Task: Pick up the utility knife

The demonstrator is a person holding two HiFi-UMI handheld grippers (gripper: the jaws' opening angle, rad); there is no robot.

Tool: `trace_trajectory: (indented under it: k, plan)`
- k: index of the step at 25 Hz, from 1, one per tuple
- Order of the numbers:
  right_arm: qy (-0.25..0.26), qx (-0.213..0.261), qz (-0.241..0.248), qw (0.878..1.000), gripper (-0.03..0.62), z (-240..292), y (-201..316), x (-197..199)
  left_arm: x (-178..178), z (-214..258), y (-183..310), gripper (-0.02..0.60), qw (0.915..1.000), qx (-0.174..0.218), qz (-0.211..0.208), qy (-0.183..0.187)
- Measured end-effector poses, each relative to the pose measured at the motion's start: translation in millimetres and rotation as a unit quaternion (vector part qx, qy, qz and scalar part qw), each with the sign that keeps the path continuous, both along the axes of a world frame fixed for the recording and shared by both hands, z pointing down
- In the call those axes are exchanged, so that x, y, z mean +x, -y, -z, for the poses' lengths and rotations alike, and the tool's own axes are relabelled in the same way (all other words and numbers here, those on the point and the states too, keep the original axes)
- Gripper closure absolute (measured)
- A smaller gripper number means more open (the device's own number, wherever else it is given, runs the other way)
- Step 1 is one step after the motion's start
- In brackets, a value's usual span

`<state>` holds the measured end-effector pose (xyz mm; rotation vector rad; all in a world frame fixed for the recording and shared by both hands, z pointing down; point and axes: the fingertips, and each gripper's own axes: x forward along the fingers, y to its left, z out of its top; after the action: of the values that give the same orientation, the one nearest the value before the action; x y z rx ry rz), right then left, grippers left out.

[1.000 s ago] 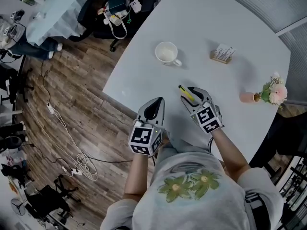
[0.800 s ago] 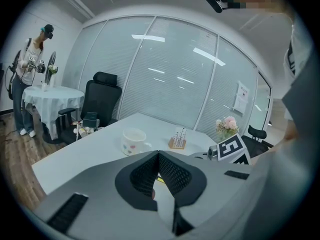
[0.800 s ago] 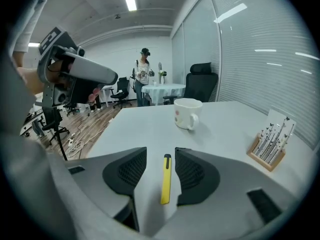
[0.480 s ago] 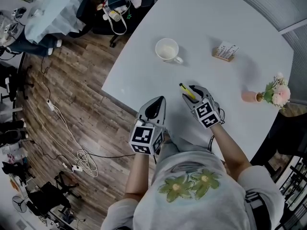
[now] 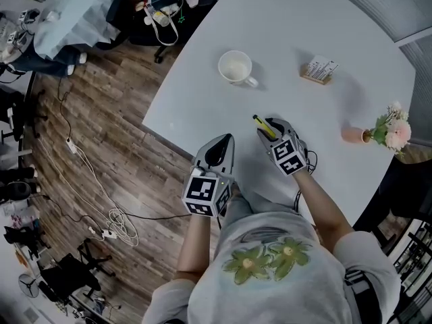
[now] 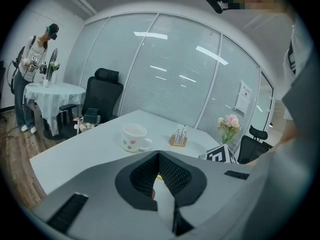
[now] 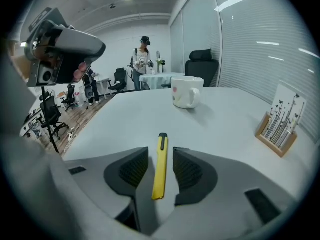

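Two grippers up, one doing the work. Our right gripper (image 7: 160, 155) is down at the table (image 5: 304, 25) with its jaws apart, and they have just been closing. The utility knife (image 7: 160, 170) lies flat on the surface between the pads (image 7: 133, 167), not yet pinched. We see a clear gap on the left pad's side and less on the right.

The knife sits near the table's near edge, in front of us. The mug (image 5: 235, 69) is well beyond it toward the far edge. Our left gripper (image 6: 159, 154) hangs by that near edge, jaws together on nothing, out of play.

Risks as we read them:
- The knife runs lengthwise along the jaws, slightly skewed. One pad likely meets it first and shoves it across the smooth top, so it could rotate out before the other pad lands.
- The body is thin and low. Pads too high close over it; too low and the tips jam on the table.
- The grip would take the rear part only. The front overhangs, so it may droop or pivot on the lift.
- A skid toward us could send it over the near edge to the floor (image 5: 101, 147).
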<state>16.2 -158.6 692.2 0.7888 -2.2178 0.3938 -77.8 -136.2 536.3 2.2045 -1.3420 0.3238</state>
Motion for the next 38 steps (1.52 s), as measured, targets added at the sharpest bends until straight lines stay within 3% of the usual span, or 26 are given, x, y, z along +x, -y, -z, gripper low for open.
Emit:
trace_trajectory:
  k: [15, 38]
  plan:
    - [-0.04, 0.029, 0.008, 0.999, 0.528, 4.3, 2.3, 1.9, -3.9, 1.7, -5.6, 0.581, 1.0, -0.003, 0.002, 0.0]
    - [-0.038, 0.029, 0.026, 0.999, 0.531, 19.9, -0.5, -7.4, -8.3, 9.2, -10.8, 0.58, 1.0, 0.004, 0.002, 0.003]
